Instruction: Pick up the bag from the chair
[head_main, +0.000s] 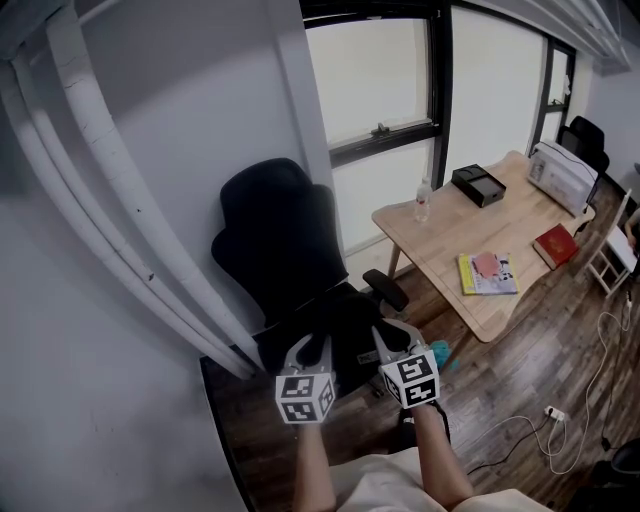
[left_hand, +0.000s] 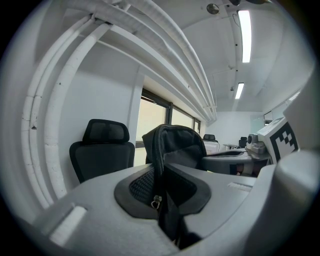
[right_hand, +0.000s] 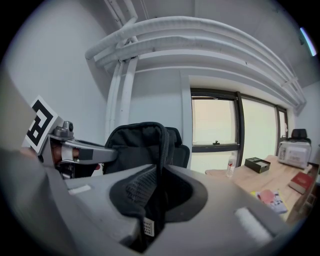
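A black bag (head_main: 345, 325) sits between my two grippers in front of the black office chair (head_main: 275, 230). My left gripper (head_main: 312, 347) is shut on the bag's zipped edge (left_hand: 159, 150), with fabric pinched between its jaws. My right gripper (head_main: 392, 337) is shut on the other side of the bag (right_hand: 142, 147), a small label showing at the pinch. In the left gripper view my left gripper (left_hand: 165, 187) has the chair (left_hand: 102, 150) behind the bag. My right gripper (right_hand: 155, 192) likewise sees the chair back (right_hand: 177, 145) behind it. Whether the bag touches the seat is hidden.
A white wall with thick white pipes (head_main: 110, 200) runs close on the left. At the right stands a wooden table (head_main: 450, 245) with a bottle (head_main: 423, 200), a black box (head_main: 478, 184), books and a white appliance (head_main: 562, 175). Cables (head_main: 560, 415) lie on the wood floor.
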